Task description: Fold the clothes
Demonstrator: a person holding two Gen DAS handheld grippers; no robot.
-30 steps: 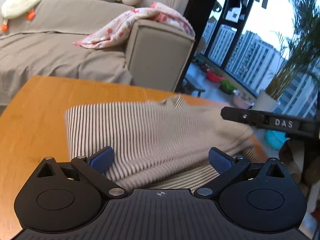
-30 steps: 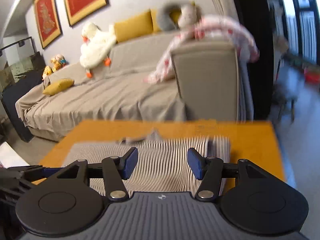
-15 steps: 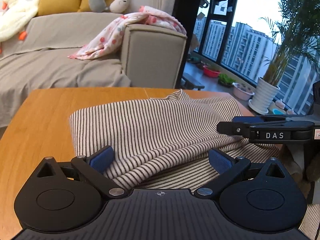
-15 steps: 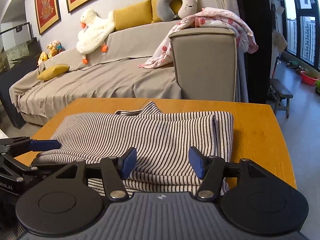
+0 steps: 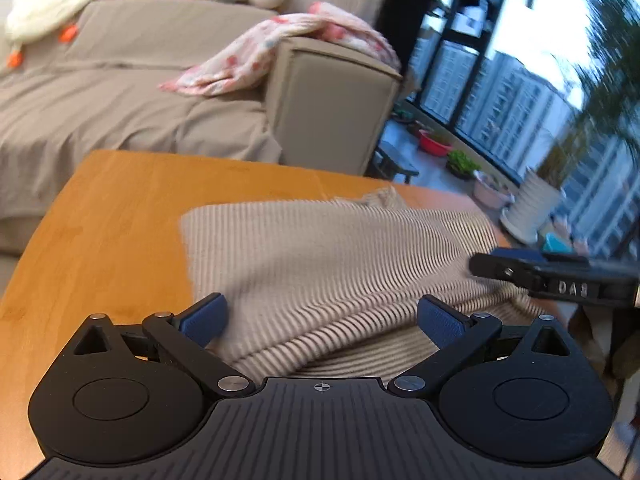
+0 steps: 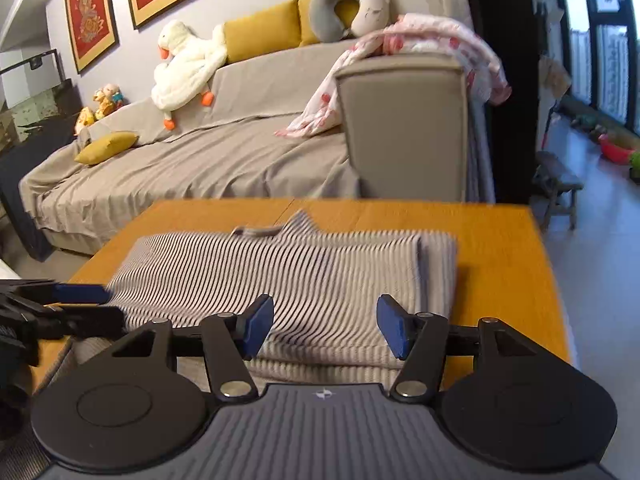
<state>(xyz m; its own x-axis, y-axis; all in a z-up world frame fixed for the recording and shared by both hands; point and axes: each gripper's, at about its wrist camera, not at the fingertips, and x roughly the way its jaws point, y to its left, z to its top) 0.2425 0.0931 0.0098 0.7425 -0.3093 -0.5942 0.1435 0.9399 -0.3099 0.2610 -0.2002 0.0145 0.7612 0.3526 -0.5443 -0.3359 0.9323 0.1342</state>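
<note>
A striped beige and brown garment lies folded on the orange wooden table; it also shows in the right wrist view, with its collar at the far edge. My left gripper is open and empty over the garment's near edge. My right gripper is open and empty over the garment's near edge, further right. The right gripper's fingers reach in from the right in the left wrist view. The left gripper's fingers reach in from the left in the right wrist view.
A grey sofa stands behind the table, with a pink blanket over its armrest, a plush duck and yellow cushions. Windows and potted plants are to the right. A small stool stands past the table's right edge.
Both grippers have shifted a little over the garment and stay open. The left view has tilted and blurred with the motion. The garment lies as before.
</note>
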